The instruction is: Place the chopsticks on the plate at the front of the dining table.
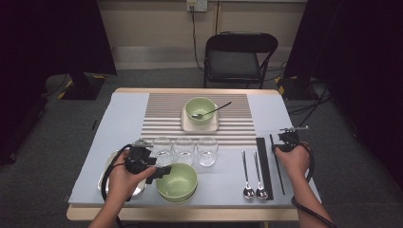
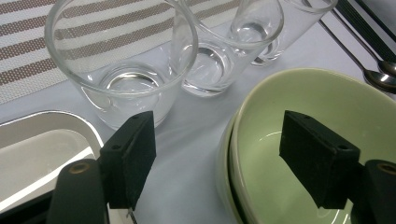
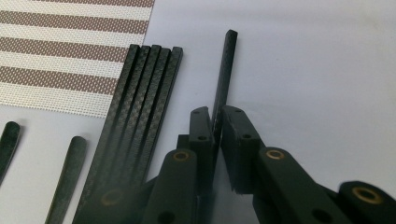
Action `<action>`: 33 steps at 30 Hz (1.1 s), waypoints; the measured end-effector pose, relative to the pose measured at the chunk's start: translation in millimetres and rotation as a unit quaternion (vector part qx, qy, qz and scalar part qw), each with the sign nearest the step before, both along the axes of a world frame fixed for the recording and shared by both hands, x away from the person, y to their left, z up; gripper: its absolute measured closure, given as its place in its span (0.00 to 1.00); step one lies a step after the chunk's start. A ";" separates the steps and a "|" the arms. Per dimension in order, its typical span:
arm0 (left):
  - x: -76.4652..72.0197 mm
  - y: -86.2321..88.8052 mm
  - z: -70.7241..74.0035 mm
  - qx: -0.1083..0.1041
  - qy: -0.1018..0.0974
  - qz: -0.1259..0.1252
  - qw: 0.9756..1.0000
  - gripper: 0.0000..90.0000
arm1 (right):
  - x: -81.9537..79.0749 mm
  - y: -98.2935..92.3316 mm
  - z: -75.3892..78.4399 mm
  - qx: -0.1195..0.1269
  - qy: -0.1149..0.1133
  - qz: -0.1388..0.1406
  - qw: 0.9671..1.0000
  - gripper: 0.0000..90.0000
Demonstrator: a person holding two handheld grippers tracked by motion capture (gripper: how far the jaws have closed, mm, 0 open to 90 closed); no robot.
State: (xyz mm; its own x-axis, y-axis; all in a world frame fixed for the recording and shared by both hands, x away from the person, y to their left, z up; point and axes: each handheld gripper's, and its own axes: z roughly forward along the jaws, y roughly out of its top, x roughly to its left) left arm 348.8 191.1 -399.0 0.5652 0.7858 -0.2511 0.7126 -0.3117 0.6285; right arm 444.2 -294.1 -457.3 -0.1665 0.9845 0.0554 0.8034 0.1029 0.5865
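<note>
My left gripper (image 1: 160, 172) (image 2: 224, 158) is open and straddles the near left rim of a pale green bowl (image 1: 179, 180) (image 2: 327, 107); one jaw stands outside the rim, the other inside. Neither pad touches it. A second green rim shows just under the first in the left gripper view. My right gripper (image 1: 278, 148) (image 3: 217, 126) is shut on a single black chopstick (image 1: 279, 171) (image 3: 225, 70), which lies on the pale cloth to the right of a bundle of several black chopsticks (image 1: 263, 166) (image 3: 140, 107).
Three clear glasses (image 1: 184, 149) (image 2: 121, 70) stand in a row just beyond the bowl. A metal tray (image 1: 105, 175) (image 2: 42, 140) lies at the left. Two spoons (image 1: 253, 176) lie left of the bundle. On the striped mat (image 1: 166, 111) a green bowl with a spoon (image 1: 200, 109) sits on a square plate.
</note>
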 end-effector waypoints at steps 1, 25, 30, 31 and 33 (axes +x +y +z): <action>0.3 -0.3 0.5 0.001 -0.002 -0.001 1.000 0.30 | -0.4 -0.1 -0.4 -0.002 -0.002 0.004 1.000 0.91; 2.1 -2.7 3.5 -0.003 0.000 -0.001 1.000 0.29 | 1.6 -8.1 2.8 0.029 -0.001 0.002 1.000 0.96; 2.4 -3.7 4.7 -0.006 0.002 -0.003 1.000 0.29 | 2.5 -9.6 11.1 0.038 -0.011 0.003 0.999 0.96; 2.2 -3.7 5.8 -0.009 0.004 -0.002 1.000 0.28 | 2.9 -10.2 16.2 0.040 -0.016 0.005 0.999 0.96; 2.2 -4.0 6.9 -0.010 0.001 -0.002 1.000 0.28 | 2.7 -10.8 19.9 0.047 -0.021 0.004 0.999 0.96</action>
